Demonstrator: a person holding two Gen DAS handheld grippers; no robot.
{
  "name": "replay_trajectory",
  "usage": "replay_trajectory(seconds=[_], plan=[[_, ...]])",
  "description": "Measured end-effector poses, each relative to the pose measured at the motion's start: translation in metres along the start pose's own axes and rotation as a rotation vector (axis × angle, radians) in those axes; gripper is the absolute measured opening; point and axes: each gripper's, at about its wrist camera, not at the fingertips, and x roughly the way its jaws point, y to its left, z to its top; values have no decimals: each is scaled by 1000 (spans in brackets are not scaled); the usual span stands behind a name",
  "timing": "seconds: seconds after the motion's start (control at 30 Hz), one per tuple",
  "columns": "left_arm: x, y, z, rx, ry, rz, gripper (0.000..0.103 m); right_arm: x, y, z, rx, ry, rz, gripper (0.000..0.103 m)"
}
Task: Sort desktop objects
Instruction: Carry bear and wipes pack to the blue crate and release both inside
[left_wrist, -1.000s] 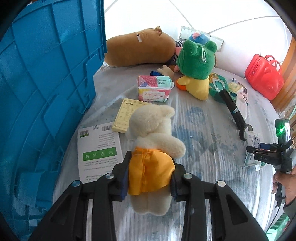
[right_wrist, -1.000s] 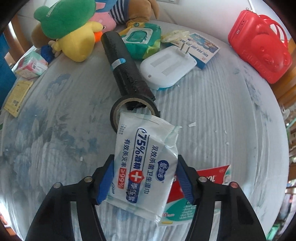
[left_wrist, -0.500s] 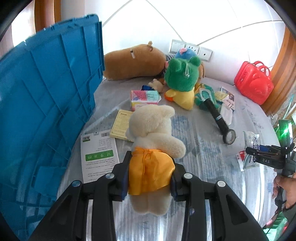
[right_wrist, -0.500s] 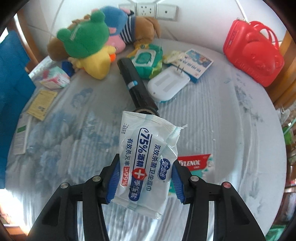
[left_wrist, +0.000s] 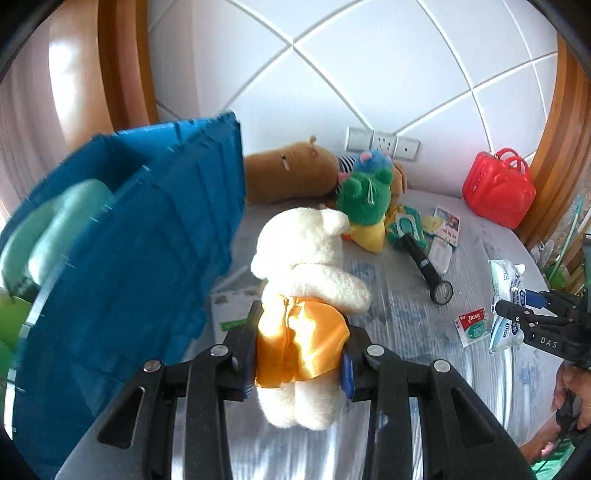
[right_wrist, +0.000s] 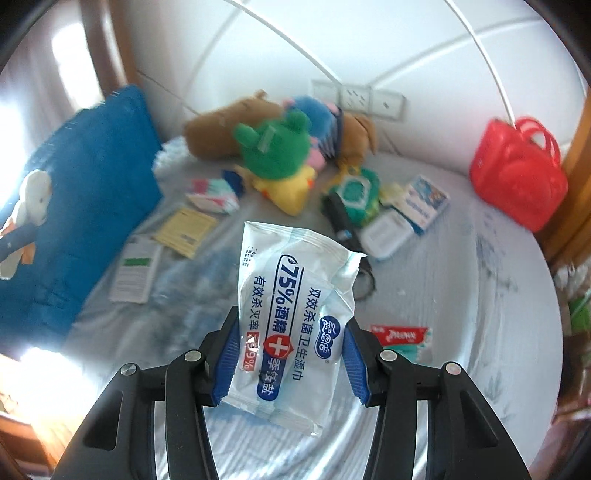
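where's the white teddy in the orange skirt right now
The white teddy is clamped at its skirt in the left hand-held gripper, lifted beside the blue crate on its left; the right wrist view shows it small at the far left.

Left gripper (left_wrist: 299, 350): clamped on a white plush bear in an orange satin dress (left_wrist: 306, 280).
Blue plastic crate (left_wrist: 155, 236): nine o'clock.
Right gripper (left_wrist: 517, 321): three o'clock, pinching a white wipes packet (left_wrist: 504, 280).

Both cameras sit raised above the table's near edge, looking along their fingers toward the wall. The left one, close beside the blue crate (left_wrist: 122, 236), sees the right gripper (left_wrist: 513, 314); both share the red bag (right_wrist: 517, 177) and green frog (left_wrist: 364, 199)
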Motion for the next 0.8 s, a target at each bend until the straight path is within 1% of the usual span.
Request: replay_trajectory(seconds=[0.2,0.3,0.43,0.53,0.8], plan=[[-35,38,13,-17,-57,-6,34,-28,55,27,-57,-57,32,49],[-55,66,22,-10,-90,-12,34,-37,88,49,-72,-95,40,49],[-83,119,39,-23,-148,-1,34,-44,132,77,-103,-136,52,49],[-95,154,51,-26,-175,8,34,-50,174,102,-135,-172,68,49],[-111,237,75,-59,-230,26,34,-58,286,166,-242,-252,127,49]])
